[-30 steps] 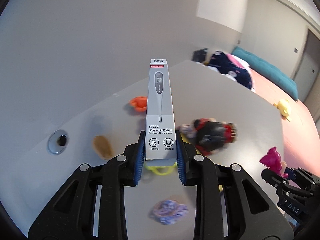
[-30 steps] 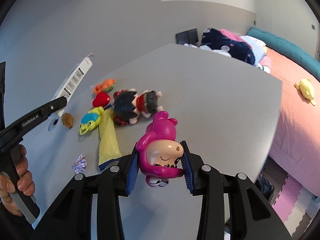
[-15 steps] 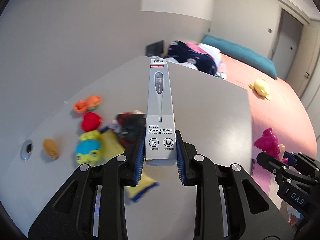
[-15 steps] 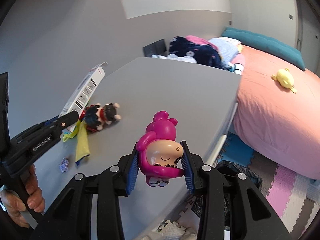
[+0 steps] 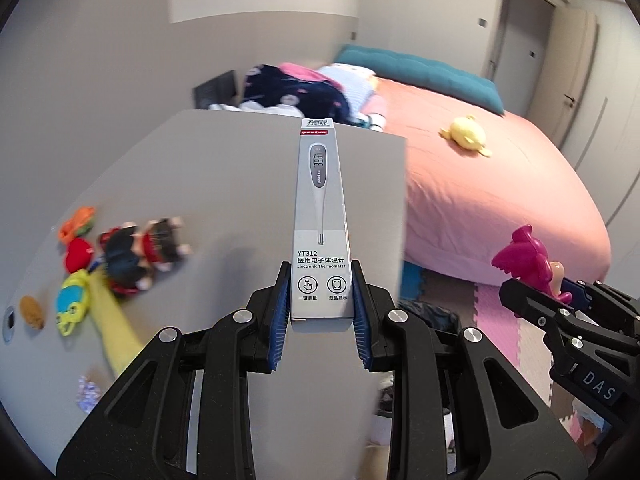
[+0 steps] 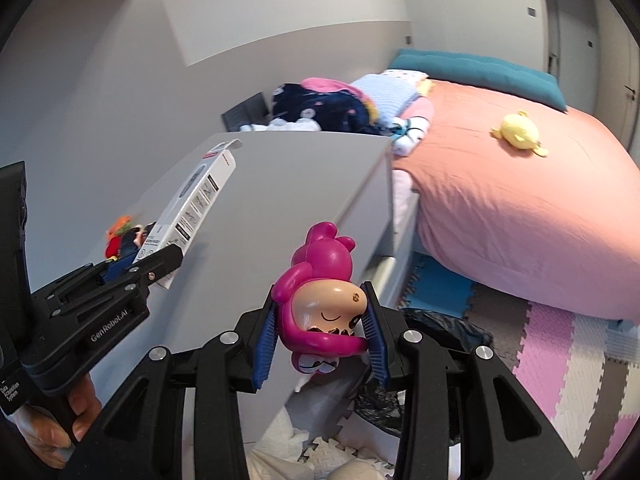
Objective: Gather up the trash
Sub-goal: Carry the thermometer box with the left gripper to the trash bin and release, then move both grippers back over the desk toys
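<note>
My left gripper [image 5: 321, 305] is shut on a grey thermometer box [image 5: 320, 216], which stands up between the blue pads above the grey table [image 5: 224, 184]. From the right wrist view the same box [image 6: 192, 204] shows at the left, held by that gripper [image 6: 160, 264]. My right gripper [image 6: 320, 334] is shut on a magenta toy figure [image 6: 324, 288] with a beige face, held past the table's right edge. That figure [image 5: 528, 256] also appears at the right of the left wrist view. A black trash bag [image 6: 448, 332] sits on the floor below both grippers.
Several toys [image 5: 132, 252], a yellow cloth [image 5: 114, 320] and a small purple wrapper [image 5: 88, 394] lie on the table's left part. A bed with a pink cover [image 6: 512, 208] and a yellow plush [image 6: 518, 134] stands to the right. Foam floor mats [image 6: 560, 360] cover the floor.
Both grippers have swung to the right, from over the toys to the table's right edge. The bed, floor mats and trash bag have come into view. Both grips are unchanged.
</note>
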Available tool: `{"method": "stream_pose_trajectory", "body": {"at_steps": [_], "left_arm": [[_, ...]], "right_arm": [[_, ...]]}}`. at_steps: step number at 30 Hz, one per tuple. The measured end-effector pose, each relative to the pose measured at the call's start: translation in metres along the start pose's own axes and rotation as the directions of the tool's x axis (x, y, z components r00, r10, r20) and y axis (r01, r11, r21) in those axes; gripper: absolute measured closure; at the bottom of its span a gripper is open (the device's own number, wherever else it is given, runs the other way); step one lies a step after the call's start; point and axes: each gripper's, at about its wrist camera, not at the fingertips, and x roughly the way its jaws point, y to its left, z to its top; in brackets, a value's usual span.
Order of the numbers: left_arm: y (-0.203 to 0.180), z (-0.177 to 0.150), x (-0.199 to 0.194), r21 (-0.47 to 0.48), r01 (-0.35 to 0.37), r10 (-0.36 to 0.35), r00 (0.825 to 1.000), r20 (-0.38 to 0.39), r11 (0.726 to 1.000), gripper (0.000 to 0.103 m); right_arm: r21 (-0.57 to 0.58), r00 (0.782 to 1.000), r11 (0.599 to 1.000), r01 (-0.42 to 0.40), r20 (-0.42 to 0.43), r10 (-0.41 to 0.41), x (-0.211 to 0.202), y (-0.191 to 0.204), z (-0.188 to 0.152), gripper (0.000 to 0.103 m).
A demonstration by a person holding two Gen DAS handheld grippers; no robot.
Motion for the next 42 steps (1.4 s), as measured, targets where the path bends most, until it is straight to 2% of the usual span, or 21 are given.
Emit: {"method": "stream_pose_trajectory", "body": {"at_steps": [10,16,20,21,22,23,24,26,33,42], "left_arm": [[-0.07,0.001,0.023,0.096,0.088,-0.084,0.995,-0.046,0.991,0.075],[-0.114,-0.006,0.04,0.164,0.15,-0.135,0.986,-0.097,0.975,0.075],[-0.136,-0.011,0.054,0.204,0.183,-0.155,0.977,-0.145,0.962,0.074],[-0.141,-0.011,0.056,0.211,0.183,-0.152,0.976,-0.155,0.96,0.07],[-0.143,-0.011,0.059,0.217,0.175,-0.141,0.976,-0.163,0.96,0.058],[-0.144,-0.011,0.06,0.221,0.167,-0.133,0.978,-0.163,0.961,0.029],[-0.145,-0.01,0.06,0.227,0.157,-0.126,0.981,-0.146,0.961,0.015],[-0.147,-0.008,0.058,0.255,0.109,-0.085,0.991,-0.101,0.961,0.015],[-0.137,-0.008,0.065,0.229,0.098,-0.072,0.99,-0.12,0.968,0.015],[-0.128,-0.008,0.066,0.211,0.092,-0.066,0.99,-0.127,0.973,0.015]], "right_arm": [[0.083,0.996,0.993,0.083,0.008,-0.084,-0.016,-0.062,-0.009,0.062],[0.154,0.991,0.979,0.132,0.003,-0.134,-0.027,-0.104,-0.02,0.062],[0.19,0.99,0.972,0.14,-0.02,-0.138,-0.027,-0.127,-0.024,0.062],[0.204,0.99,0.969,0.141,-0.022,-0.139,-0.027,-0.131,-0.025,0.062],[0.23,0.988,0.961,0.155,-0.019,-0.155,-0.027,-0.138,-0.024,0.048],[0.241,0.986,0.956,0.164,-0.012,-0.166,-0.029,-0.142,-0.025,0.038],[0.251,0.983,0.951,0.178,0.0,-0.184,-0.032,-0.145,-0.024,0.037],[0.26,0.978,0.945,0.198,0.005,-0.206,-0.034,-0.151,-0.023,0.036],[0.282,0.976,0.936,0.212,-0.003,-0.22,-0.03,-0.161,-0.022,0.034],[0.261,0.978,0.943,0.204,-0.018,-0.207,-0.018,-0.147,-0.02,0.034]]}}
